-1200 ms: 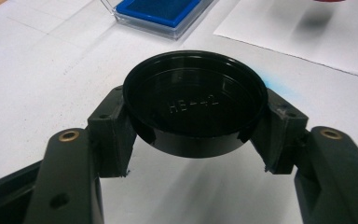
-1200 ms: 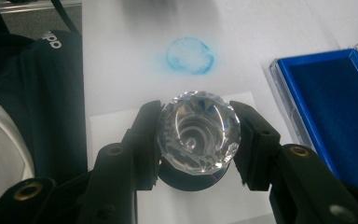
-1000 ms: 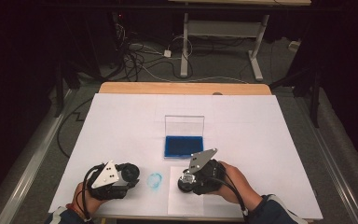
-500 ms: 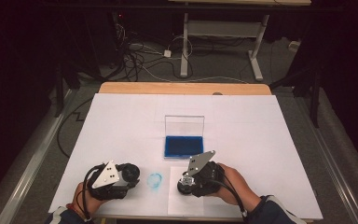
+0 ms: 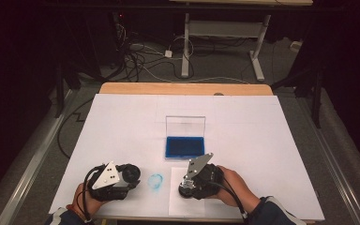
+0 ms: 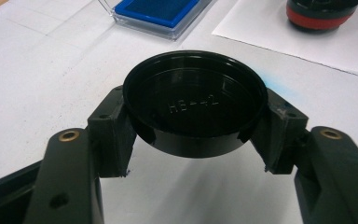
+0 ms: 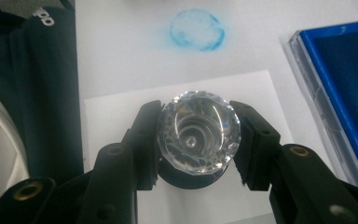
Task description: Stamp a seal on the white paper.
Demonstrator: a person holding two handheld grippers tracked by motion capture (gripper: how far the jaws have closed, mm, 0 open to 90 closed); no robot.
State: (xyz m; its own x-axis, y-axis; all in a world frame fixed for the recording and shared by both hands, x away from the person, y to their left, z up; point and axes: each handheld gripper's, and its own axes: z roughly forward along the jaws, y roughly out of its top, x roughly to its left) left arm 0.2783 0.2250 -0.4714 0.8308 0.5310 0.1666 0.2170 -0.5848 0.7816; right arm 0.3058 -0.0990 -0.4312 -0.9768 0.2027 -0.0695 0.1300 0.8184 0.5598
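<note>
My left gripper [image 6: 195, 128] is shut on a round black cap [image 6: 195, 109], gripped at its rim and held level just above the table. In the high view this left gripper [image 5: 130, 176] is at the near left. My right gripper [image 7: 199, 140] is shut on a stamp with a clear faceted knob [image 7: 199, 135] and a black base, standing on a white sheet of paper [image 7: 121, 116]. From above, the right gripper [image 5: 187, 186] is at the near middle. The stamp's black and red base [image 6: 321, 14] shows in the left gripper view. A round blue ink mark [image 5: 155, 181] lies between the grippers.
An open clear case with a blue ink pad [image 5: 184, 146] sits beyond the grippers, its lid [image 5: 185, 125] standing upright at the back. White covering [image 5: 122, 122] spreads over the wooden table [image 5: 183, 88]. Cables and desk legs are on the floor behind.
My right gripper has edged slightly left and nearer with the stamp. The left gripper has hardly moved.
</note>
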